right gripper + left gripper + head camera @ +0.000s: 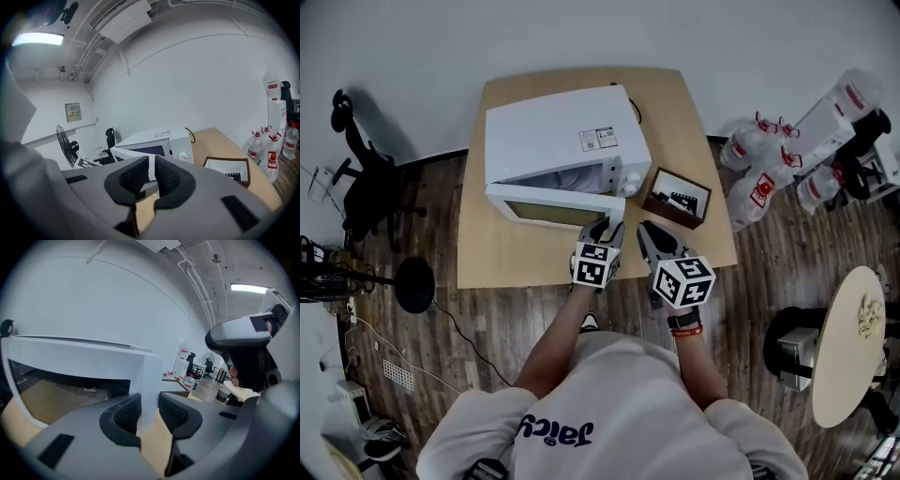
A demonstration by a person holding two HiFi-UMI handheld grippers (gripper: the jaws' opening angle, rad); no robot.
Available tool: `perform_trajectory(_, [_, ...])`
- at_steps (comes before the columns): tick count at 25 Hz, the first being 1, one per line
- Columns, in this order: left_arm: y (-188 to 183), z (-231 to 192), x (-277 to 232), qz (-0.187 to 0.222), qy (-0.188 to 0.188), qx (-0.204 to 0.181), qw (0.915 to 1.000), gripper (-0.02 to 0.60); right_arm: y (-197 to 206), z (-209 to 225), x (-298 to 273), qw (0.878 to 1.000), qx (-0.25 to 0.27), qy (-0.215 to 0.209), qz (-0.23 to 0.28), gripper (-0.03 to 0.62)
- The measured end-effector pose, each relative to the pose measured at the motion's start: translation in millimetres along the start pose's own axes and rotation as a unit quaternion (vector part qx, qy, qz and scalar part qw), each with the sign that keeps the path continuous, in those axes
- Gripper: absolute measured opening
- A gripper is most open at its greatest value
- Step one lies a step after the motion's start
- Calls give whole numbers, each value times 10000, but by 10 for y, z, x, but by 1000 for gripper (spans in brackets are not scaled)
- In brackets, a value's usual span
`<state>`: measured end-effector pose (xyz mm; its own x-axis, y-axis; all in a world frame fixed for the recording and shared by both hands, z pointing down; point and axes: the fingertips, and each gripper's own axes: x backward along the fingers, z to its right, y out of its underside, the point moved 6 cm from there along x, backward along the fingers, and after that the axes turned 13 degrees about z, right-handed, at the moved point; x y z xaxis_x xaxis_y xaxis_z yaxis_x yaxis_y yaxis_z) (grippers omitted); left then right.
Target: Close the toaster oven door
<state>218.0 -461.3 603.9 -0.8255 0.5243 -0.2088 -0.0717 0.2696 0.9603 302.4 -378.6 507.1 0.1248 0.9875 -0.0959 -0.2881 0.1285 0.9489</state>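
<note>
Pale wooden table [487,258] on dark plank floor [441,328]. Toward the back, white oven [553,141], its door [558,208] tilted partly open over the middle of the top. Just right of the oven, open brown box [678,197], set askew near the right edge.

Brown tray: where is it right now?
Head view: the brown tray sits on the table, just right of the toaster oven and just ahead of the right tongs.
</note>
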Motion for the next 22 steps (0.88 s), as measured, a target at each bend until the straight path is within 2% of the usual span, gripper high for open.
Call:
perform_trajectory(16, [-103,-195,-340,-80,113,62,9999,127,31,57,-259,9999,-98,126,-11,51])
perform_trajectory(22, [-155,-283,-524,-69,58,-61,9999,124,17,99,-310,9997,-140,219,7,51])
